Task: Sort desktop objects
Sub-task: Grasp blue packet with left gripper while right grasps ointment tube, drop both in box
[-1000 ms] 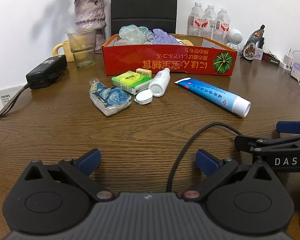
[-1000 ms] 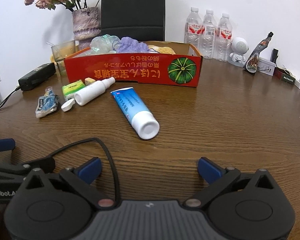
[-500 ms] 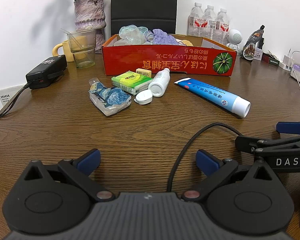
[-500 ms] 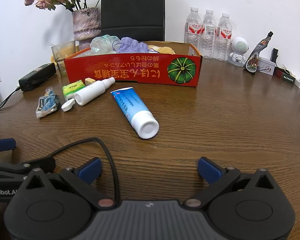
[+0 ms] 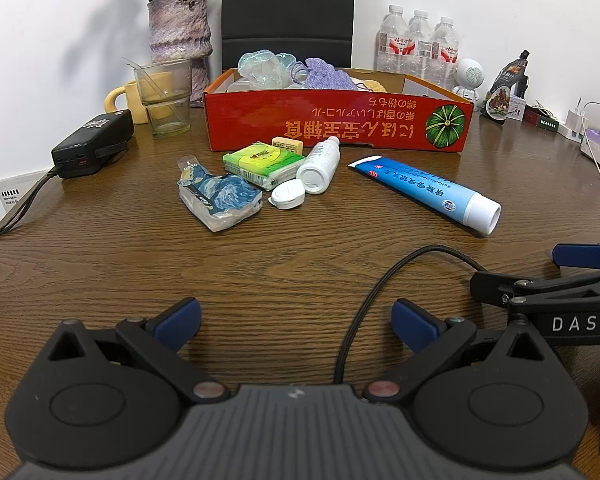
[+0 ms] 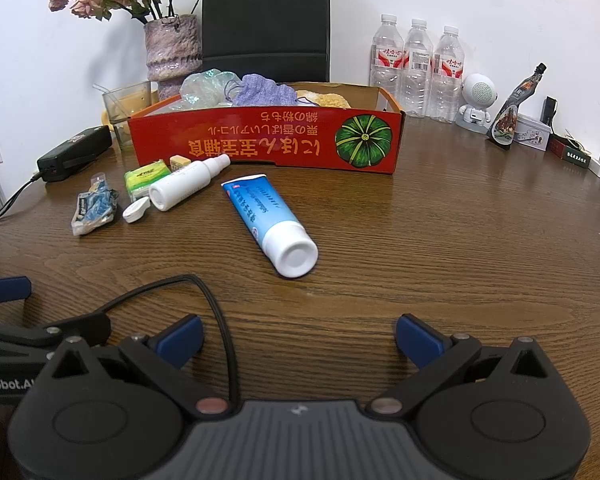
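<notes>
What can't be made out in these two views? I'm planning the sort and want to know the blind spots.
- Contents of the red box: its front wall hides all but the tops of a clear bag and a purple pouch, in both views.
- Eraser, left view: partly behind the green tissue pack.
- Right gripper, left view: cut off by the right edge.
- Tube: label print too small to read.

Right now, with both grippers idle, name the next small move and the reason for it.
Probably ease the right gripper forward toward the blue toothpaste tube. Its jaws stand open and empty, the tube's white cap points at it, and nothing lies between them. The tube lies alone on the table in front of the red cardboard box. The left gripper is also open and empty.
</notes>
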A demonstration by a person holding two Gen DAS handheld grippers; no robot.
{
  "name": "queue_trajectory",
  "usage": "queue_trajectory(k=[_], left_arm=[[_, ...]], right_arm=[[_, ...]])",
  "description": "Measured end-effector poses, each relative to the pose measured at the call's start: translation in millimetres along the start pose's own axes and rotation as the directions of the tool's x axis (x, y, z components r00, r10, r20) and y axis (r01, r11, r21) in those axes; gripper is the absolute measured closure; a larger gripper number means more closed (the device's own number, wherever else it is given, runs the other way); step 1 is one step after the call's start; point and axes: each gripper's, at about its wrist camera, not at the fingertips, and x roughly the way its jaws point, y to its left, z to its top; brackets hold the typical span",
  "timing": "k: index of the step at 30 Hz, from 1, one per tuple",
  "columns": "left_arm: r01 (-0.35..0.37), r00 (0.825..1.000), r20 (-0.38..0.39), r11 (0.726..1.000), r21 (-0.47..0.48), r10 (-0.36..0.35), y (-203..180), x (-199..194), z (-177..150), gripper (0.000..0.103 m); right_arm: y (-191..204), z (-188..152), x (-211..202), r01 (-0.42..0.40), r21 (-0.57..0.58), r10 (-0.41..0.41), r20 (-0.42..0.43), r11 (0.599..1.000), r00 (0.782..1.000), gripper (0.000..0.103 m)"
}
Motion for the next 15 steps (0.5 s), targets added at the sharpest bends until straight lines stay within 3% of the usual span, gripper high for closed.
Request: queue_trajectory(k=[2,5,7,9,13,14,15], left_arm=[[0.009,1.000,0.000,1.000,-0.001,-0.009,1.1,-0.5,0.5,0.000],[0.077,0.997,-0.009,0.997,-0.009,-0.077,9.1,-4.3,5.8,0.000],[0.134,0.991,0.015,0.990,-0.046,-0.134,24.0,-11.5,18.5,0.000],[0.116,0.992,0.053,0.991,-0.071,-0.112,39.5,-10.5,36.3,0.000],[0.054,0.999,0.017,0.990,-0.130,-0.052,68.2,31.3,77.4,0.002],[0.028,1.000,0.002,0.991,-0.134,-0.028,72.1,43.2,85.3,0.007],[0.006,1.000,-0.016,0.992,-0.127,-0.008,74.1,53.1,91.4,0.017]], right_arm=[[0.2,-0.2,-0.3,-0.001,-0.001,0.001,0.000,1.000,1.000,0.000],[-0.7,-0.3,-4.7,-0.026,-0.023,0.025,-0.011,0.999,1.000,0.000],[-3.0,1.0,-11.9,-0.064,-0.047,0.063,-0.017,0.997,0.998,0.008],[-7.9,13.5,-22.4,-0.101,-0.044,0.103,0.036,0.994,0.994,0.011],[-5.1,49.0,-19.2,-0.104,-0.110,0.116,0.116,0.988,0.986,0.011],[-1.1,59.1,-7.7,-0.094,-0.141,0.110,0.105,0.986,0.988,0.018],[1.8,68.5,4.9,-0.084,-0.165,0.100,0.089,0.983,0.991,0.029]])
